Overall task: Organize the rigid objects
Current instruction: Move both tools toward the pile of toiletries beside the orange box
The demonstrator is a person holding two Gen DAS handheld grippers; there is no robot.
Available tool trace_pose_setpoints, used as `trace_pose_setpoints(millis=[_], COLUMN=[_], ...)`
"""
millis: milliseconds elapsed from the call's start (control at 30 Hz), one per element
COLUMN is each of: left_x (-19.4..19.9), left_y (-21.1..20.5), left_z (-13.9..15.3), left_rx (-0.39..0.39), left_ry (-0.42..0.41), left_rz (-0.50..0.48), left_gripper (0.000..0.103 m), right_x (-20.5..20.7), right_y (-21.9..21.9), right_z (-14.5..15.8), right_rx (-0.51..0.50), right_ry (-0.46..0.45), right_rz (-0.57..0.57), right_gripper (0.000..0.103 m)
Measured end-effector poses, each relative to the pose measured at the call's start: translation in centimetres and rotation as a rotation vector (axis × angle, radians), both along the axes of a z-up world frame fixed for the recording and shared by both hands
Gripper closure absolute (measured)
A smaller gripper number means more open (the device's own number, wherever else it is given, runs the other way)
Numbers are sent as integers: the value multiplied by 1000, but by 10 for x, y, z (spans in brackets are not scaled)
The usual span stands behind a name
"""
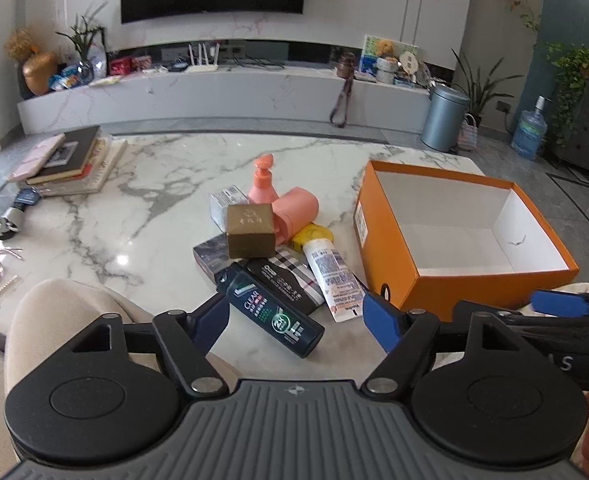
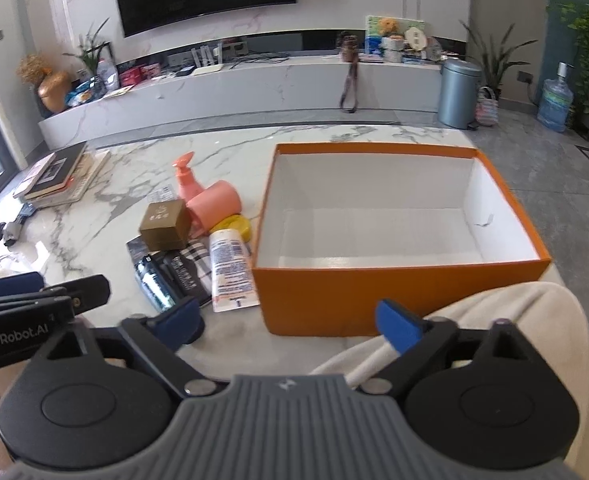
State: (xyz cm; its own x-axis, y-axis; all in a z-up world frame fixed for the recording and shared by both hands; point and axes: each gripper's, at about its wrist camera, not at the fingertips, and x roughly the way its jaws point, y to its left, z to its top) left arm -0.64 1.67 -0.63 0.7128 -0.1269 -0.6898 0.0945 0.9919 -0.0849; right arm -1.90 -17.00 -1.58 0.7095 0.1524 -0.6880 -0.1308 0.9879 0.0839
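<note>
A pile of toiletries lies on the marble table [image 1: 166, 168]: a dark CLEAR bottle [image 1: 272, 312], a white tube [image 1: 332, 276], a gold box [image 1: 250, 230], a pink pump bottle [image 1: 263, 182], a pink cup on its side [image 1: 298, 210], a yellow item [image 1: 314, 234] and flat dark boxes [image 1: 290, 280]. An open orange box [image 1: 454, 236] with nothing inside stands to the right. My left gripper [image 1: 296, 320] is open, low over the CLEAR bottle. My right gripper [image 2: 290, 320] is open and empty in front of the orange box [image 2: 394, 288]; the pile [image 2: 198, 236] is to its left.
A stack of books [image 1: 66, 160] lies at the table's far left, with small items [image 1: 10, 220] near the left edge. A cream cushioned chair back [image 1: 74, 320] sits under my grippers. Beyond the table are a TV bench [image 1: 214, 92] and a grey bin [image 1: 444, 118].
</note>
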Motion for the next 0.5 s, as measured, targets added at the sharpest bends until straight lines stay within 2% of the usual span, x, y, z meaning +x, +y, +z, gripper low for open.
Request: trace_pose_setpoints(millis=[300, 400, 500], left_x=[32, 51, 72], left_y=[33, 44, 51], left_z=[-16, -26, -39], left_rx=[-144, -209, -254], left_ry=[103, 170, 240], left_rz=[-22, -11, 10], left_gripper=[44, 47, 50], right_x=[23, 36, 51], right_y=[32, 44, 59], right_z=[-8, -15, -26], right_rx=[62, 64, 48], right_ry=[4, 29, 58], right_rz=[221, 282, 340], right_gripper=[50, 64, 71])
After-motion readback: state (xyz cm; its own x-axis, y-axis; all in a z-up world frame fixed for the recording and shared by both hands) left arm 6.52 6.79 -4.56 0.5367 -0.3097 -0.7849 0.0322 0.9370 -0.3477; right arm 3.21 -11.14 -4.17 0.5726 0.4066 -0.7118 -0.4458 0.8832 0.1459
